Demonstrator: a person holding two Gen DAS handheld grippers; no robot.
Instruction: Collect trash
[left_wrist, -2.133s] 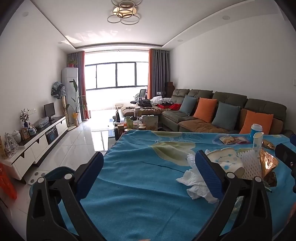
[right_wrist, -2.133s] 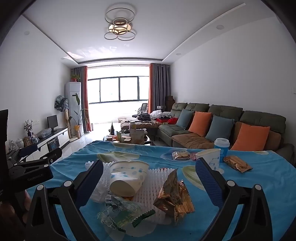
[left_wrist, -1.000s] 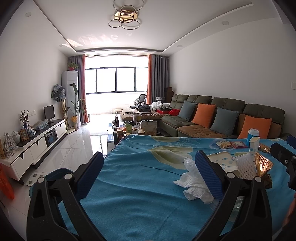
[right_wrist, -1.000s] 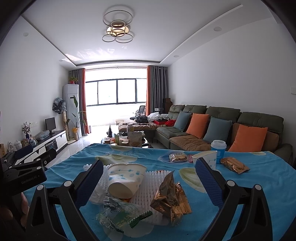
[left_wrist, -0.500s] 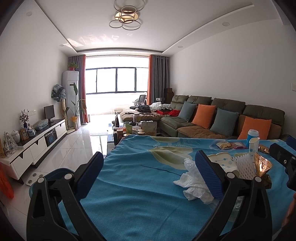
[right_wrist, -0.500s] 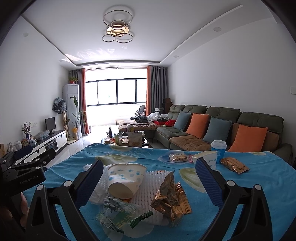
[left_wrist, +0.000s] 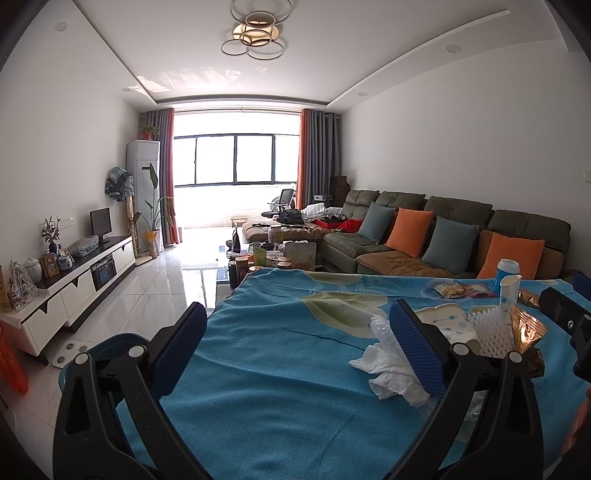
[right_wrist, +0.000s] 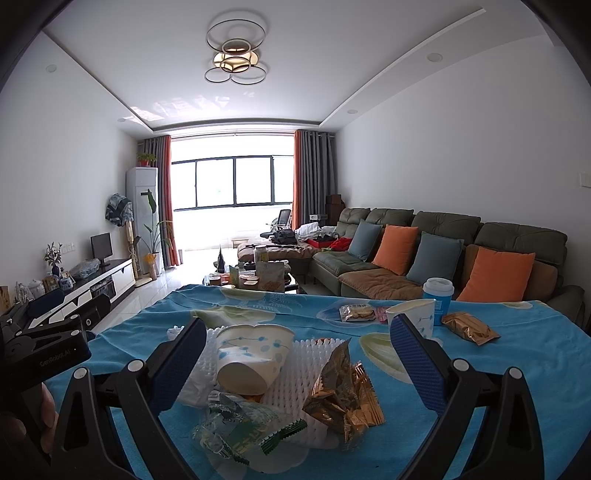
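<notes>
here, above the blue leaf-print tablecloth, both the left gripper and right gripper gape empty, the tipped white paper cup and crumpled gold foil wrapper lying on the cloth between the right one's fingers.

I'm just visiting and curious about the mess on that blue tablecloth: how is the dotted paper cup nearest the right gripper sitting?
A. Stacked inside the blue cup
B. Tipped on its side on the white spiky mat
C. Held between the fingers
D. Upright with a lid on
B: the dotted paper cup lies tipped over on the white spiky mat, its base toward the camera, while the right gripper is open and holds nothing.
</notes>
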